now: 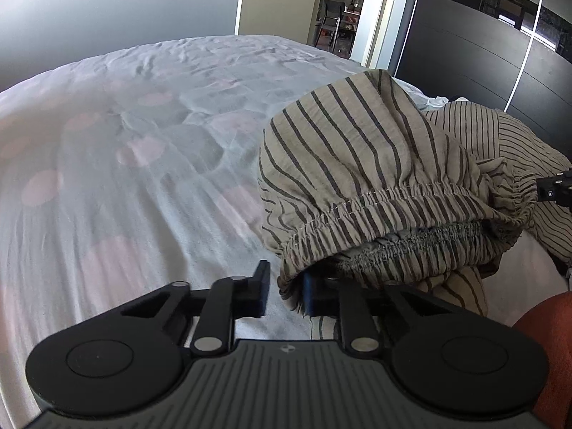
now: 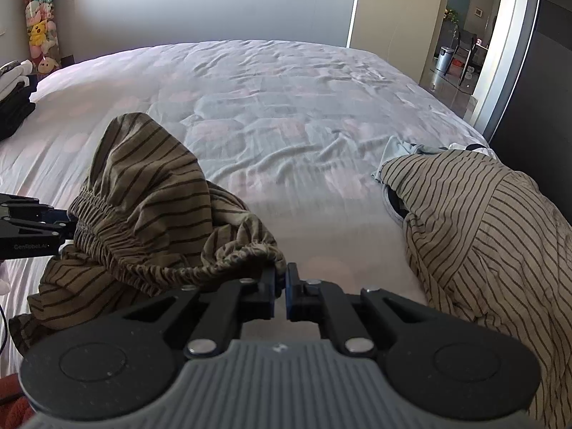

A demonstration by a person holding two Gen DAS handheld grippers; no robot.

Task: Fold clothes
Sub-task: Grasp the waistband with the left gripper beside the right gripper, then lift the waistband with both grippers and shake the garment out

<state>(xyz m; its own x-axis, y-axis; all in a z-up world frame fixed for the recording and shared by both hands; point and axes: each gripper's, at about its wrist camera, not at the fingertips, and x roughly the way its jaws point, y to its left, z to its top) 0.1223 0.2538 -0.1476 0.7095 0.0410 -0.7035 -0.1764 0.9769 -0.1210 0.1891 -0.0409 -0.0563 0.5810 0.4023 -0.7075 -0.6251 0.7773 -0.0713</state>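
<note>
An olive striped garment (image 1: 357, 164) with an elastic waistband (image 1: 386, 196) is bunched up on the bed (image 1: 143, 150). My left gripper (image 1: 286, 291) stands at the waistband's left end. Its jaws are a little apart, and the cloth's edge hangs between them and drapes over the right finger. In the right wrist view my right gripper (image 2: 281, 279) is shut on the other end of the waistband (image 2: 250, 255), and the garment (image 2: 150, 186) stretches left to the left gripper (image 2: 64, 223). The right gripper's tip (image 1: 554, 186) shows at the far right of the left wrist view.
A second striped garment (image 2: 482, 221) lies heaped at the bed's right, over a pale blue piece (image 2: 397, 150). Folded dark and white clothes (image 2: 14, 100) sit at the far left. Plush toys (image 2: 39, 25) hang in the corner. A doorway (image 2: 461, 46) and a dark wardrobe (image 1: 482, 53) are to the right.
</note>
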